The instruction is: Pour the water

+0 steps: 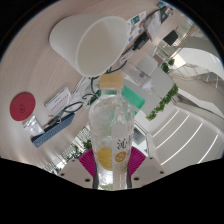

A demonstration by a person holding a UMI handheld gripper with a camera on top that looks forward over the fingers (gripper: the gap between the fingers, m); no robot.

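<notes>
- The gripper point(112, 160) is closed on a clear plastic bottle point(111, 125); a pink pad point(88, 158) presses one side of it, and the other finger point(140, 156) meets the opposite side, its pad mostly hidden behind the bottle
- The bottle stands up between the two fingers, filling the middle of the gripper view, with its lower body at the fingertips
- Its cap point(113, 79) is light coloured and sits at the top of the bottle's neck
- A label with a yellow lemon slice point(121, 152) shows on the lower part of the bottle, near the fingers
- The bottle's upper part is see-through and looks filled with clear liquid; the exact level cannot be told
- Beyond the bottle's cap, a white cup point(88, 40) lies tilted on its side relative to the bottle, its base toward the camera
- To one side of the bottle, a round red object point(23, 103) rests on the white worktop point(30, 75)
- Between that red object and the bottle lies a blue and white power strip point(55, 125)
- On the other side of the bottle stands a small green and white pack point(135, 97), just beside the bottle's shoulder
</notes>
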